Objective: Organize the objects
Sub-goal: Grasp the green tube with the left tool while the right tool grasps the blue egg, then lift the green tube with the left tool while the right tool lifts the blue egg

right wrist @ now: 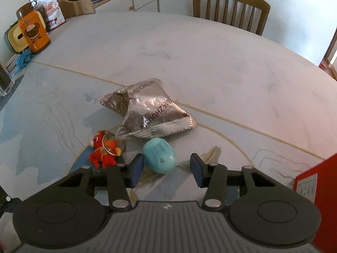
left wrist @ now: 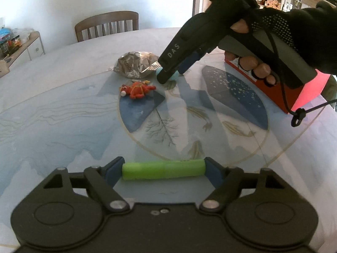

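Now, on the table (right wrist: 210,63) your red box (left wrist: 303,97) is at the right, the silver snack bag (right wrist: 147,109) in the middle. Your right claw (right wrist: 167,168) is open around the teal egg-shaped toy (right wrist: 159,155); your left claw (left wrist: 163,169) grips the green cylinder (left wrist: 163,168).

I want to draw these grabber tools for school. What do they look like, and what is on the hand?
Each gripper has a black body with two round discs, silver screws and thin black link arms ending in dark blue pads. Seen from the left one, the right gripper has a long black finger marked "DAS", a grey handle and a black cord. The hand wears a black dotted fingerless glove.
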Available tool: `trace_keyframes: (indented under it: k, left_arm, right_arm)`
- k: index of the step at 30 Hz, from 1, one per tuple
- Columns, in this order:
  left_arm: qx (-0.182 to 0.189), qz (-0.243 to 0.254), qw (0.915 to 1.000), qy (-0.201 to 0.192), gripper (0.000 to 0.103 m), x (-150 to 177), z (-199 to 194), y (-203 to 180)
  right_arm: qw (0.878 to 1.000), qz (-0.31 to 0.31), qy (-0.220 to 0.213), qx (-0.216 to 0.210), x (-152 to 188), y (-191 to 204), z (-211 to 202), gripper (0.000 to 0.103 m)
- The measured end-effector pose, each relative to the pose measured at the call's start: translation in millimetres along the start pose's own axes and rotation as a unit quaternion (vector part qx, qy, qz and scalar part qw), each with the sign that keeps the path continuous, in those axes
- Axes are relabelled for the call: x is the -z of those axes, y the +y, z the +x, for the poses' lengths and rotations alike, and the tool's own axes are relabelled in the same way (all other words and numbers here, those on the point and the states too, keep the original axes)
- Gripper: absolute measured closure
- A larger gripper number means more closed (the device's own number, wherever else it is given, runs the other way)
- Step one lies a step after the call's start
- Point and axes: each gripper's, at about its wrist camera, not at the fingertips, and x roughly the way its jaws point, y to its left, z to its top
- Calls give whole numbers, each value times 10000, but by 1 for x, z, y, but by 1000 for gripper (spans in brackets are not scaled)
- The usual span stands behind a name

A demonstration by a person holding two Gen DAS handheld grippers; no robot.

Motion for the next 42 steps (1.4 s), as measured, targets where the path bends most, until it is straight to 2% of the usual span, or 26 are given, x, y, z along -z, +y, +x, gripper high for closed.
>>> trace_keyframes:
  k: [3,5,15,27,42]
  left_arm:
    - [-3,-52,10000,1,23,0,0,1]
    - [7,-87,10000,-1,23,0,-1,2]
    - [68,-373,9993,0,23,-2,-6,7]
    - [215,-369,9986,-316,23,-36,-28,-9]
    - [404,-458,9957,-696,23,-91,-53,-49]
  right_arm:
    - [10000,-23,-6,-26,-3,2,2,70]
    - [10000,-28,-25,-45,-2,3,2,72]
    - [9996,279,-11,-17,11,4,-16,72]
    - [9979,580,-299,-55,35,-5,-92,72]
    - [9932,912,-720,-26,61,-46,-179,72]
